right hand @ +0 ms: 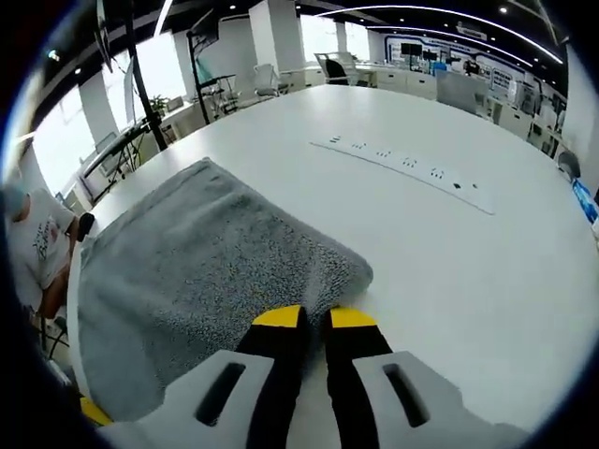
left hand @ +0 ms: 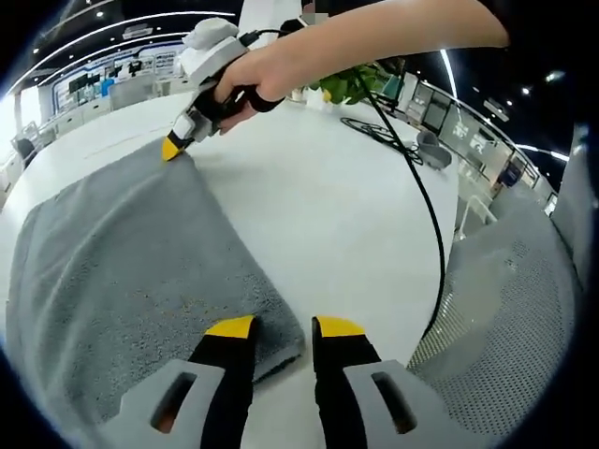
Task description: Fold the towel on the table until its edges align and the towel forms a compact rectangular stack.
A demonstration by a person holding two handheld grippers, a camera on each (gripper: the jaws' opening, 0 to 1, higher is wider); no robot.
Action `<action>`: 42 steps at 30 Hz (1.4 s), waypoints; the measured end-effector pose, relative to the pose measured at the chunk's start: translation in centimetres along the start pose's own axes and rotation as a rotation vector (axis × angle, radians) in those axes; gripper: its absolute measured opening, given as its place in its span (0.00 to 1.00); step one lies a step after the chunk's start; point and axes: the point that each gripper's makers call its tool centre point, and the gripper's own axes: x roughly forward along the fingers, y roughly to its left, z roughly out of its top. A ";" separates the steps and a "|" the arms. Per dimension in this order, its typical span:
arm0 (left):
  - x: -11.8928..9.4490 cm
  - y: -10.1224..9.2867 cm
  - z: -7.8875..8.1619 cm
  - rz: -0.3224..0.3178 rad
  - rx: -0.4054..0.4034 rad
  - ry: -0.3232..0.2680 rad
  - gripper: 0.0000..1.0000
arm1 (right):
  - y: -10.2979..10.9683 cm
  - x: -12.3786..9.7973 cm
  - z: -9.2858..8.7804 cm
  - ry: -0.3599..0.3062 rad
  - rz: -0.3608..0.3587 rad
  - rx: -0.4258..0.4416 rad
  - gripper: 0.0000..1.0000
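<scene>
In the left gripper view, the grey towel (left hand: 131, 271) lay flat on the white table (left hand: 318, 196). The left gripper (left hand: 284, 327) stood at its near corner, jaws spread, one yellow tip on the cloth and one on bare table. The right gripper (left hand: 173, 147), held in a hand (left hand: 248, 79), touched the far corner beside a black cable (left hand: 421, 196).

In the right gripper view, the right gripper (right hand: 314, 317) had its jaws nearly pressed together at the towel's (right hand: 206, 262) corner; whether they pinched cloth I could not tell. A power strip (right hand: 402, 168) lay well apart. A shallow bite might let a corner slip, leaving the edges misaligned.
</scene>
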 end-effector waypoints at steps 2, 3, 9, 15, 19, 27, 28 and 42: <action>0.2 0.1 -0.3 0.010 0.025 0.009 0.24 | -0.2 0.2 0.1 -0.006 0.000 0.004 0.06; 0.2 0.2 -0.3 0.011 0.029 0.011 0.24 | -0.3 0.3 0.1 -0.008 0.001 0.005 0.05; 0.2 0.5 -0.3 0.031 0.049 0.031 0.16 | -0.5 0.2 0.1 -0.023 0.003 0.014 0.04; 0.2 0.5 -0.2 -0.019 0.010 0.050 0.05 | -1.0 -0.2 -0.2 -0.010 0.012 0.001 0.03; 0.3 -0.2 0.2 -0.059 0.030 0.049 0.04 | -1.4 -0.6 -0.5 -0.005 0.009 -0.002 0.03; 0.6 -2.3 1.7 -0.136 0.035 0.026 0.03 | -2.8 -2.6 -2.1 0.005 -0.012 0.006 0.03; 0.6 -2.7 2.1 -0.144 0.040 0.022 0.03 | -3.3 -2.8 -2.3 0.008 -0.017 0.009 0.03; 2.6 -7.6 5.1 -0.287 0.051 -0.024 0.03 | -7.2 -6.9 -5.3 0.042 -0.066 0.018 0.03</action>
